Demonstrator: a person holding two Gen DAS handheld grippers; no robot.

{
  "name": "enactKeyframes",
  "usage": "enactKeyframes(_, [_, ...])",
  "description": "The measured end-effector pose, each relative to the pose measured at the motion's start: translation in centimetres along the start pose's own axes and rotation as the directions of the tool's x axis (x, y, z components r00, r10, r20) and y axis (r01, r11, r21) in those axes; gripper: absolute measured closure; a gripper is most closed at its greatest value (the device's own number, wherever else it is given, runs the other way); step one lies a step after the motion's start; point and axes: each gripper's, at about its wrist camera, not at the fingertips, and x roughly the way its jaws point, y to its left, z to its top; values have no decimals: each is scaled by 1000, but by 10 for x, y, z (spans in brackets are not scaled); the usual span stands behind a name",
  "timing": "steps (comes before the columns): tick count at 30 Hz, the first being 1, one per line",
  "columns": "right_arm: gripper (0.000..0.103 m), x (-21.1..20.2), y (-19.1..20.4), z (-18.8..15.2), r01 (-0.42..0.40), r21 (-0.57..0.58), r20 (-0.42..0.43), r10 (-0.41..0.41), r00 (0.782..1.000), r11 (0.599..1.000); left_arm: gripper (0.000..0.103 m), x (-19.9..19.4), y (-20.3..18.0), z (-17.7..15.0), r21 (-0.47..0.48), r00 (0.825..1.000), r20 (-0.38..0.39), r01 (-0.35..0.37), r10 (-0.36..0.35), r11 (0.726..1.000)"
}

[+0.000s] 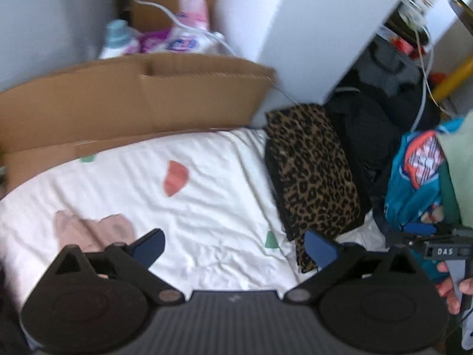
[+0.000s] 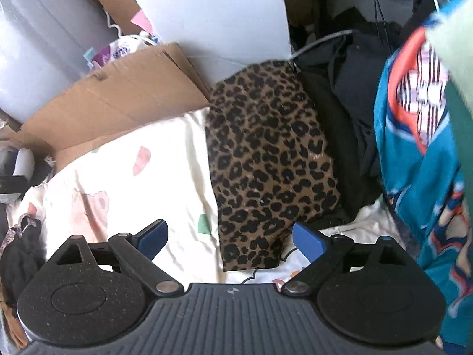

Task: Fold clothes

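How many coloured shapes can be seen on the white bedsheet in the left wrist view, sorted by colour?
On the white bedsheet:
Red-orange shape: 1
Green shapes: 2
Pink patch, blurred and partly hidden: 1
Total: 4

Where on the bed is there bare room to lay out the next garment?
The free patch is the white bedsheet, bordered by the cardboard behind and the folded leopard-print garment on the right. Right of that garment it is crowded: dark clothes and a blue patterned garment.
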Motion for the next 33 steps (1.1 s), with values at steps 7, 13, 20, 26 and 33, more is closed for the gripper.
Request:
enactKeyframes(7, [8,-54,25,24,-17,-20,21,17,1000,1000,1,-65,15,-4,-80,997,19,-68,70,994])
enactKeyframes(13, [8,-108,46,42,-37,-48,47,39,998,998,1,-122,24,-14,-130,991,55,-115,123,985])
enactKeyframes(20, [8,-161,74,44,-51,-87,79,58,995,995,1,-179,39,-30,-201,983,73,-148,166,968])
enactKeyframes(26, [8,-194,104,26,-70,-136,84,82,993,988,1,-213,45,-63,-237,972,99,-186,215,953])
enactKeyframes(33, [8,-228,138,1,-101,-191,96,121,988,976,2,-241,53,-110,-300,961,117,-205,249,932])
